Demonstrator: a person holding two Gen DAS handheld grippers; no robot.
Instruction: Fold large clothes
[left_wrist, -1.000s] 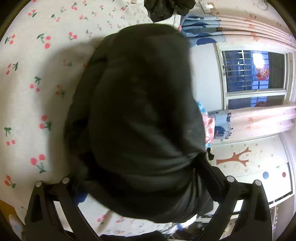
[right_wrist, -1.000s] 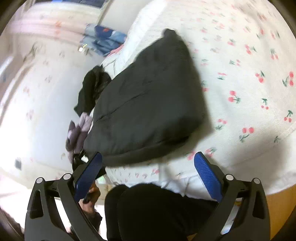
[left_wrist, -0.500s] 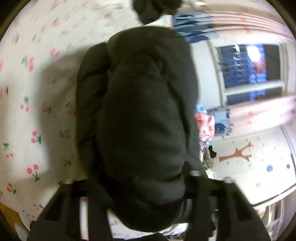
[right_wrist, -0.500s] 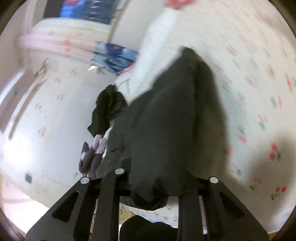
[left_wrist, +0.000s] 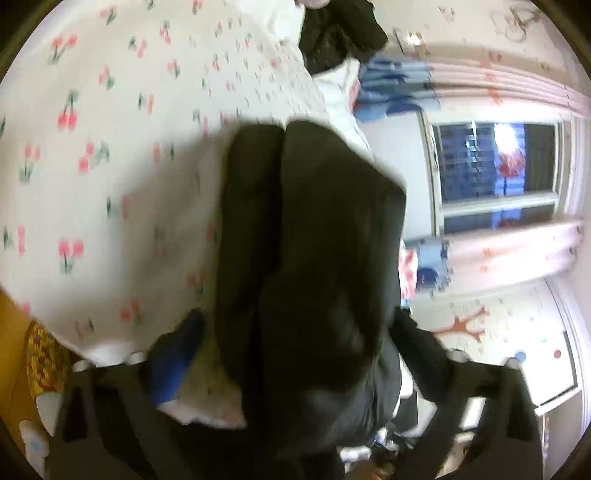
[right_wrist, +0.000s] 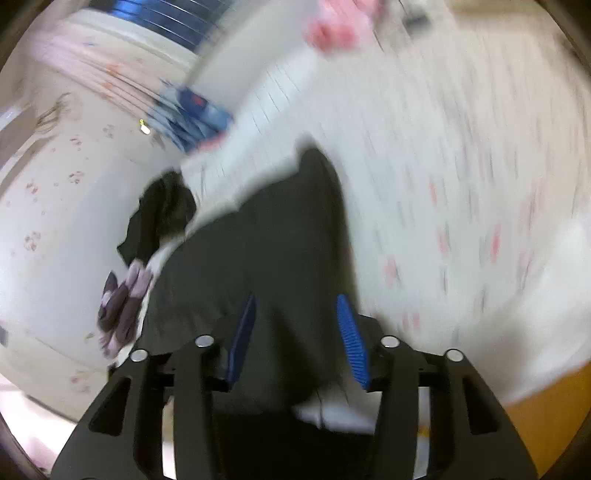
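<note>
Left wrist view: the left tool (left_wrist: 291, 369) has its jaws opening and now stands at its widest, one blue-padded finger (left_wrist: 173, 365) to the left of the bulky black padded garment (left_wrist: 310, 258) and the other finger dark and partly hidden at the garment's right; the near end of the garment lies in the gap, and the blur does not show the pads pressing on it. Right wrist view: the right tool (right_wrist: 299, 343) has its jaws opening, about half apart, with a fold of the same black garment between the two ribbed blue pads (right_wrist: 351, 343); the fabric does not appear pinched, though motion blur limits certainty. The garment lies as a thick, rolled or doubled bundle along the edge of the white bed sheet printed with red cherries (left_wrist: 92, 155), its near end at the bed's border closest to both tools. Judged handling: the material looks soft, compressible and thick, moderately heavy for cloth, and likely to spring open or sag when released; its smooth surface may slide between pads. Recommended hold: take a doubled edge or hem at the near corners, one tool per corner, gripping through all layers rather than the puffed middle. A second dark crumpled garment (left_wrist: 340, 33) lies at the far end of the bed, well apart.
</note>
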